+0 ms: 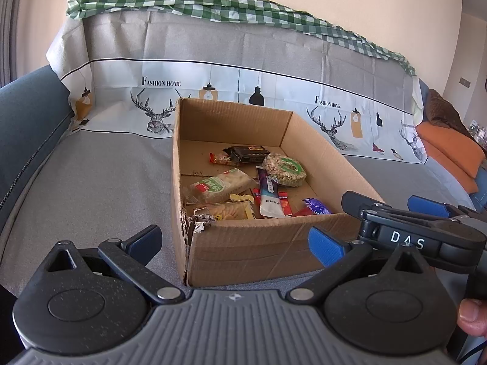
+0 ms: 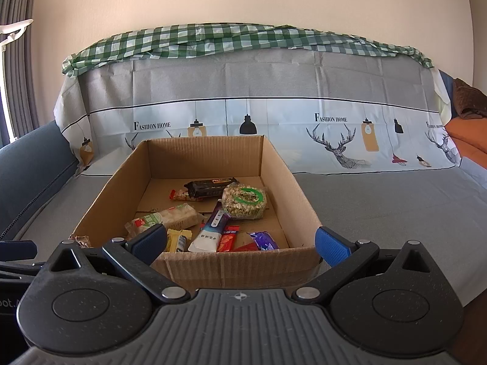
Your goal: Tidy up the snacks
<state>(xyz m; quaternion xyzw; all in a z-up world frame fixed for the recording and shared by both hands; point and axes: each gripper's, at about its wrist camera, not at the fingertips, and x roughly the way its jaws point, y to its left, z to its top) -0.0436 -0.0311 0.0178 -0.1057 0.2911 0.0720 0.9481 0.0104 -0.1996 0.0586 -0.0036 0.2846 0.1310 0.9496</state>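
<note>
An open cardboard box (image 1: 258, 243) (image 2: 237, 266) sits on the grey covered sofa seat, just ahead of both grippers. It holds several snacks: a round bag of nuts with a green label (image 1: 284, 168) (image 2: 244, 200), a dark wrapped bar (image 1: 247, 153) (image 2: 210, 187), a green-and-white cracker pack (image 1: 220, 184) (image 2: 166, 219), a white-and-purple pouch (image 1: 268, 194) (image 2: 210, 231) and a purple wrapper (image 1: 318, 206) (image 2: 264, 241). My left gripper (image 1: 236, 241) is open and empty before the box's near wall. My right gripper (image 2: 242, 240) is open and empty at the near rim; it also shows in the left wrist view (image 1: 395, 205).
The box's near left corner (image 1: 190, 223) is torn. A grey printed cloth (image 2: 274, 115) covers the sofa back, with a green checked cloth (image 2: 213, 41) on top. A blue sofa arm (image 1: 27, 115) stands at left, orange cushions (image 1: 450, 152) at right.
</note>
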